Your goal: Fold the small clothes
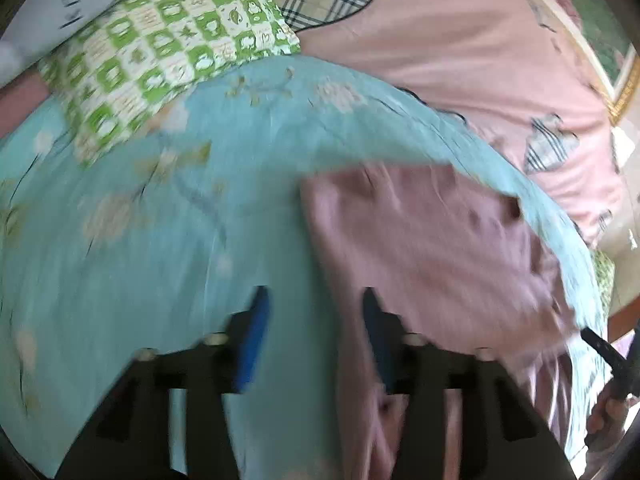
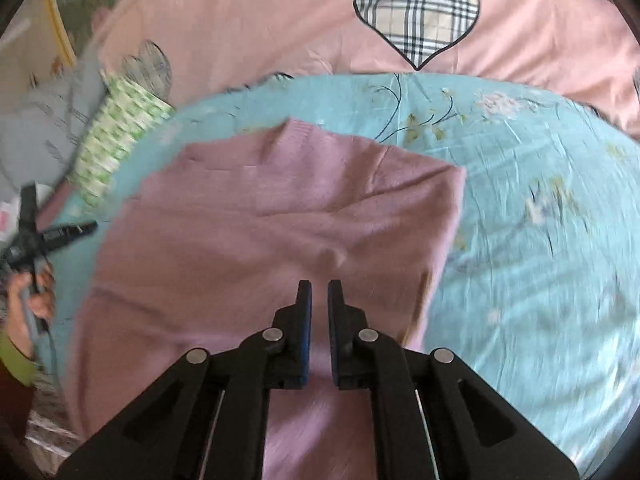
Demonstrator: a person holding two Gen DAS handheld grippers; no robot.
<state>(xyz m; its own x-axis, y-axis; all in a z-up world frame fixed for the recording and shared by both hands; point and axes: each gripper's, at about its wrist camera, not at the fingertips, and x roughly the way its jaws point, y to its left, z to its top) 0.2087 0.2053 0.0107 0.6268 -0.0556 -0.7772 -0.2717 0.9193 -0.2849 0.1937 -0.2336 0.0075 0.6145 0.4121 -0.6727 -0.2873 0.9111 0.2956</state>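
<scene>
A mauve-pink knitted sweater [image 2: 280, 216] lies spread on a turquoise flowered sheet [image 2: 540, 240]. My right gripper [image 2: 319, 292] hovers over its middle, jaws nearly together with a narrow gap, nothing between the tips. In the left wrist view the sweater [image 1: 432, 240] lies to the right. My left gripper [image 1: 314, 300] is open at the sweater's left edge, its right finger over the fabric, its left finger over the sheet [image 1: 160, 240]. The left gripper also shows in the right wrist view [image 2: 60, 234] at the far left, in a hand.
A green-and-white checked pillow [image 1: 160, 52] and a grey printed cushion [image 1: 60, 4] lie at the sheet's far left. A pink bedspread [image 2: 260, 20] with a plaid heart [image 2: 418, 12] lies beyond the sheet. The right gripper [image 1: 608, 352] shows at the left wrist view's right edge.
</scene>
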